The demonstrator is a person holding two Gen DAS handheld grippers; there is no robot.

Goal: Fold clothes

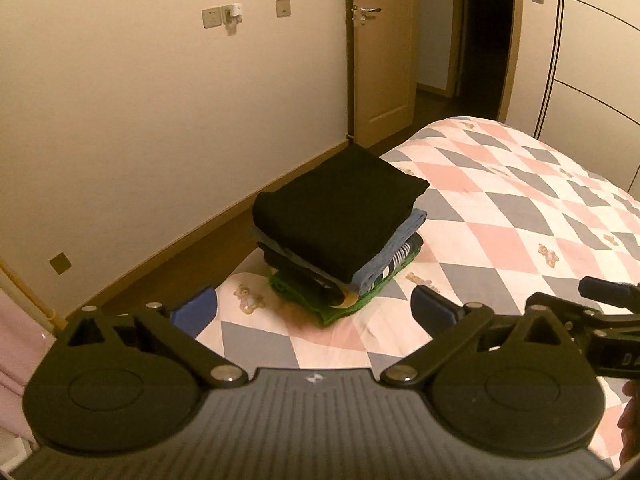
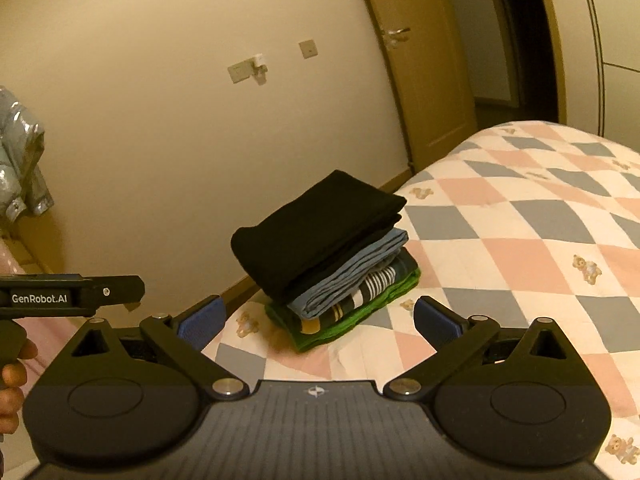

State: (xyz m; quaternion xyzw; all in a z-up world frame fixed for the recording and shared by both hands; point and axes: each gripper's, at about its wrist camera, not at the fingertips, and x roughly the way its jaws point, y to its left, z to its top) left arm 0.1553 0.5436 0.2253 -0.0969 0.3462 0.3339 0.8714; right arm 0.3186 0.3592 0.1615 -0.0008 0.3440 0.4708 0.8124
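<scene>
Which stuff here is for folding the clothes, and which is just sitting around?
For the job: stack of folded clothes, black garment on top, left tongs, right tongs, both open and empty.
Just around: checked bedspread, door, wall sockets.

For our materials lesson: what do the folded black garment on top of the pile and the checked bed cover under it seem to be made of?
Folded black garment: probably a soft matt knit, since it shows no sheen and its fold is rounded. Checked bed cover: likely printed woven cotton, flat and matt, with small bear prints; the fibre cannot be confirmed.
</scene>
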